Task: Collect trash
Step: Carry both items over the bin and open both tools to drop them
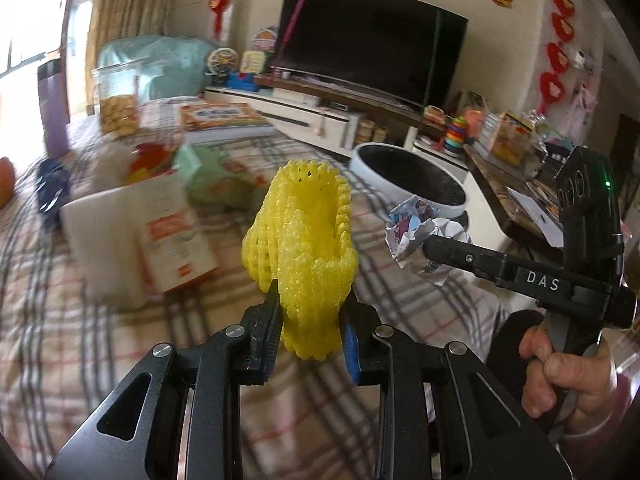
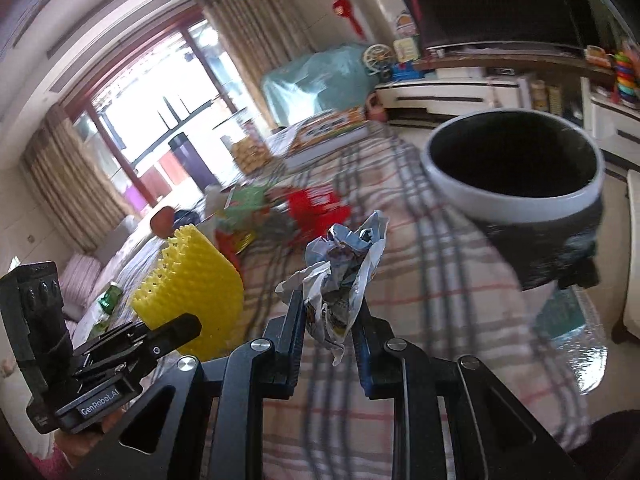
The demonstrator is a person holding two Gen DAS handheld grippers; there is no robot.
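Note:
My left gripper [image 1: 310,304] is shut on a yellow foam fruit net [image 1: 308,240], which stands up between its pads over the plaid tablecloth. My right gripper [image 2: 330,308] is shut on a crumpled printed wrapper [image 2: 344,268]. In the left wrist view the right gripper [image 1: 430,246] comes in from the right, a hand on its handle, holding that wrapper [image 1: 416,236]. A round bin [image 2: 516,196] with a white rim and black liner stands past the table's edge, ahead and right of the wrapper; the left wrist view shows the bin [image 1: 412,184] behind it. The yellow net [image 2: 192,284] appears at the right view's left.
The plaid-covered table [image 1: 80,340] carries a white carton [image 1: 140,236], a green bag [image 1: 216,176], a cookie jar [image 1: 118,100], a purple flask [image 1: 54,108] and a book [image 1: 224,118]. Red packaging [image 2: 316,204] lies mid-table. A TV [image 1: 372,40] and low cabinet stand behind.

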